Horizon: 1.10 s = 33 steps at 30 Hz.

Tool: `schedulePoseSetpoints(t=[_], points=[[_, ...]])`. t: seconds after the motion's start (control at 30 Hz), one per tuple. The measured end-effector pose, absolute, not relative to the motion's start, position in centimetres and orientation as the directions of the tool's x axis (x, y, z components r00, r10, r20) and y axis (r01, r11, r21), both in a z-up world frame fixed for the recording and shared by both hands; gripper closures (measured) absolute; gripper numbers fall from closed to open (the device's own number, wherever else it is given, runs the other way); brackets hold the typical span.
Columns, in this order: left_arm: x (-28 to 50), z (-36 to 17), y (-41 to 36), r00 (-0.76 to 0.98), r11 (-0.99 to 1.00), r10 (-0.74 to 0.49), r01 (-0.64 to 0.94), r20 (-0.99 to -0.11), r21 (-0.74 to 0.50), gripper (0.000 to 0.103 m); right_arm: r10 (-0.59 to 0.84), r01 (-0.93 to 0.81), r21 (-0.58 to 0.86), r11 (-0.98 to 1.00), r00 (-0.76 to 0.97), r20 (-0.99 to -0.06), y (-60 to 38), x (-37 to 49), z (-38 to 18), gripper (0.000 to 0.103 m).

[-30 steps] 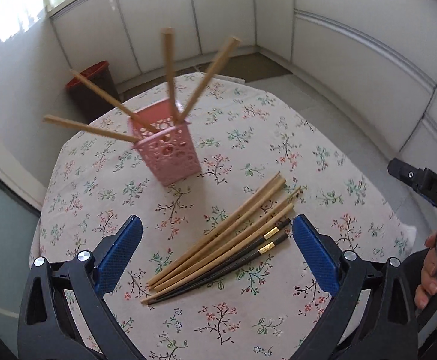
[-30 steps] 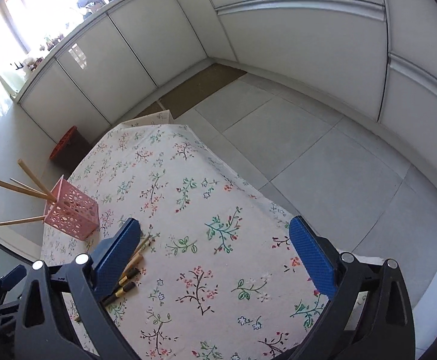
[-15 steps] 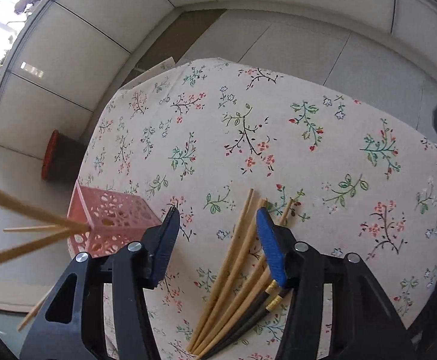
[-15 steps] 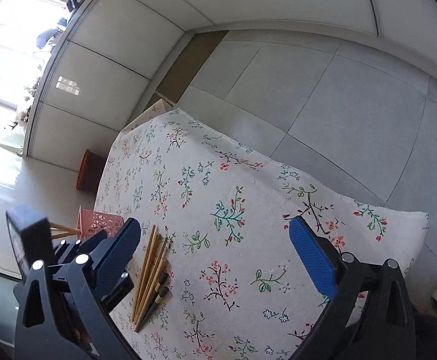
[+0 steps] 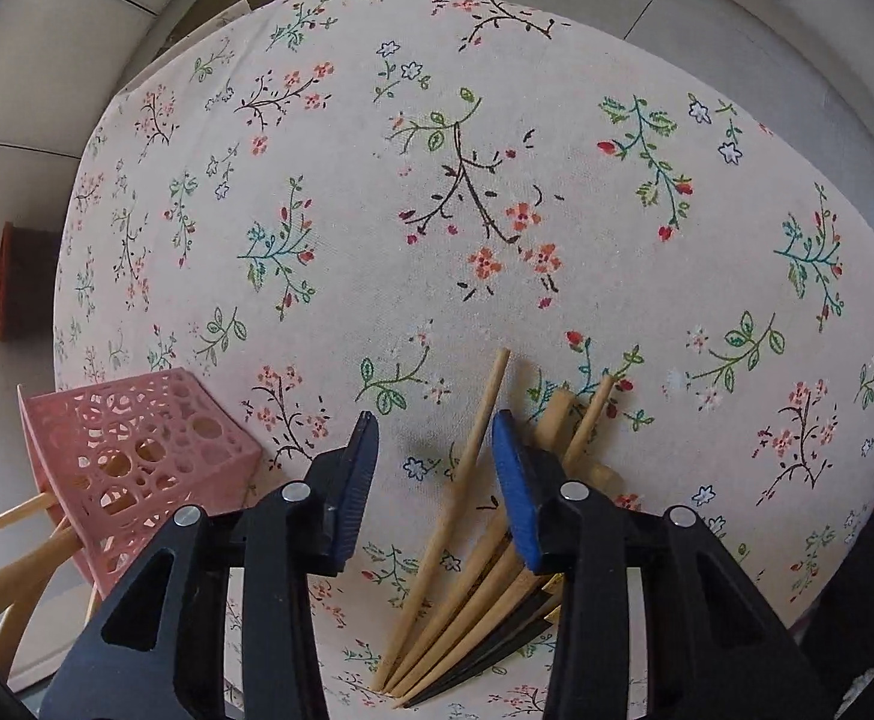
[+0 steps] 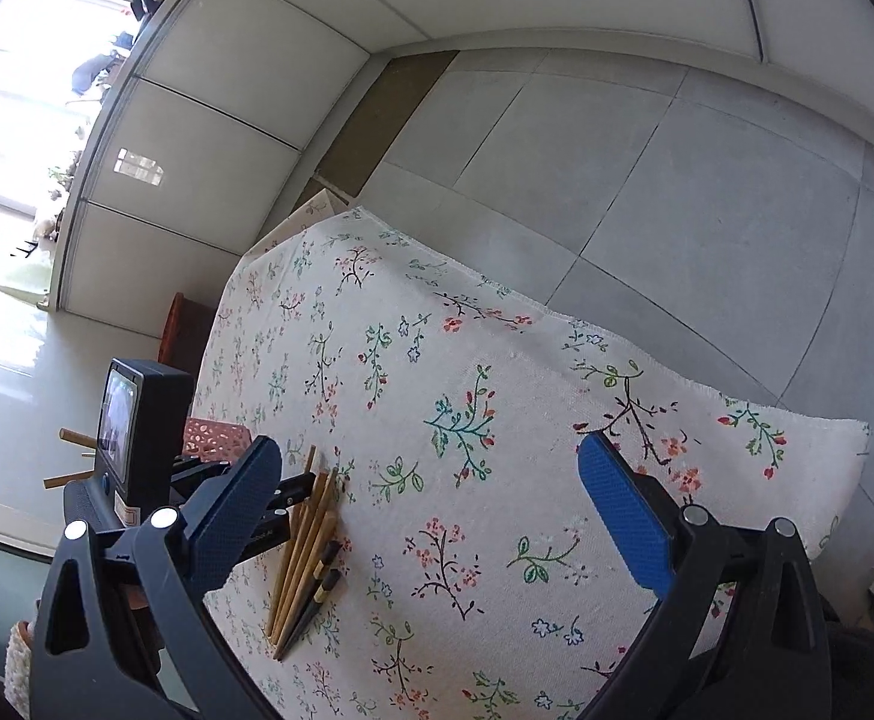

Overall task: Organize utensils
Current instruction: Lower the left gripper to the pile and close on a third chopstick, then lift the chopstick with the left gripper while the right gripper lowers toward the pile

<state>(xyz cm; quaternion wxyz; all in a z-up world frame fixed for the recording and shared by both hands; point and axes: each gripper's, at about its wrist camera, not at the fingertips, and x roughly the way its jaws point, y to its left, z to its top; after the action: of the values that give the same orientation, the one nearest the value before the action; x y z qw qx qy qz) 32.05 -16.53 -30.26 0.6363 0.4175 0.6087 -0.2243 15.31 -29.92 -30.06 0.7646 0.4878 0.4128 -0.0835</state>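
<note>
With my left gripper point(image 5: 434, 438) low over the bench point(image 5: 497, 150), its jaws partly open, holding nothing, they straddle 1 wooden chopstick point(image 5: 467, 468); its long axis runs away from me. The remaining chopsticks point(image 5: 581, 426) lie just right. My right gripper point(image 6: 431, 504) hangs wide open, empty. Farther left, the pink holder point(image 5: 137, 456).

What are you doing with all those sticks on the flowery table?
Someone is tidying chopsticks into the pink holder, which already has a few wooden ones poking out. The left gripper is down over the pile of chopsticks on the flowery tablecloth, its blue fingers on either side of one wooden chopstick but not squeezing it yet. The right gripper waits wide open above the cloth, holding nothing.
</note>
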Motion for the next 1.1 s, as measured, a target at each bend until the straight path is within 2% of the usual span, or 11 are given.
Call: schedulePoseSetpoints(t=[0.07,0.27,0.43,0.73,0.8,0.83,0.9,0.93,0.97,1.1], points=[[32.3,-30.3,-16.5,0.095,0.574,0.185,0.797,-0.978,0.186,0.095,0.278,0.535,0.67,0.515,0.635,-0.721,-29.8,15.4,-30.2,0.007],[32.1,-30.3,-14.8,0.125,0.677,0.125,0.714,-0.984,0.177,0.095,0.277,0.555,0.636,0.536,0.596,-0.754,-29.5,15.8,-30.4,0.007],[30.1,-29.2,-9.8,0.146,0.842,0.001,0.533,-0.989,0.08,0.095,0.276,0.568,0.572,0.592,0.525,-0.805,-28.5,17.0,-30.7,0.007],[24.4,-21.1,0.3,0.397,0.942,-0.162,0.334,-0.903,-0.022,0.098,0.286,0.515,0.449,0.73,0.367,-0.885,-22.0,21.8,-31.4,0.01],[22.0,-19.1,2.0,0.452,0.95,-0.182,0.309,-0.873,-0.038,0.098,0.29,0.51,0.423,0.749,0.322,-0.901,-20.4,23.7,-31.4,0.017],[21.1,-18.2,2.8,0.476,0.953,-0.188,0.298,-0.859,-0.044,0.098,0.289,0.508,0.408,0.759,0.3,-0.909,-19.6,24.6,-31.4,0.027],[19.0,-16.6,3.6,0.511,0.957,-0.212,0.283,-0.833,-0.069,0.098,0.269,0.511,0.381,0.771,0.282,-0.921,-18.5,26.3,-31.2,0.041],[18.7,-16.0,4.3,0.524,0.956,-0.222,0.281,-0.822,-0.079,0.098,0.307,0.501,0.403,0.766,0.266,-0.914,-18.0,27.0,-31.4,0.059],[18.1,-15.4,5.2,0.538,0.956,-0.234,0.278,-0.81,-0.091,0.098,0.359,0.5,0.426,0.754,0.23,-0.905,-17.5,27.7,-31.9,0.069],[16.8,-14.7,6.8,0.573,0.951,-0.281,0.276,-0.77,-0.141,0.098,0.404,0.489,0.485,0.725,0.268,-0.875,-16.8,27.9,-31.1,0.071]])
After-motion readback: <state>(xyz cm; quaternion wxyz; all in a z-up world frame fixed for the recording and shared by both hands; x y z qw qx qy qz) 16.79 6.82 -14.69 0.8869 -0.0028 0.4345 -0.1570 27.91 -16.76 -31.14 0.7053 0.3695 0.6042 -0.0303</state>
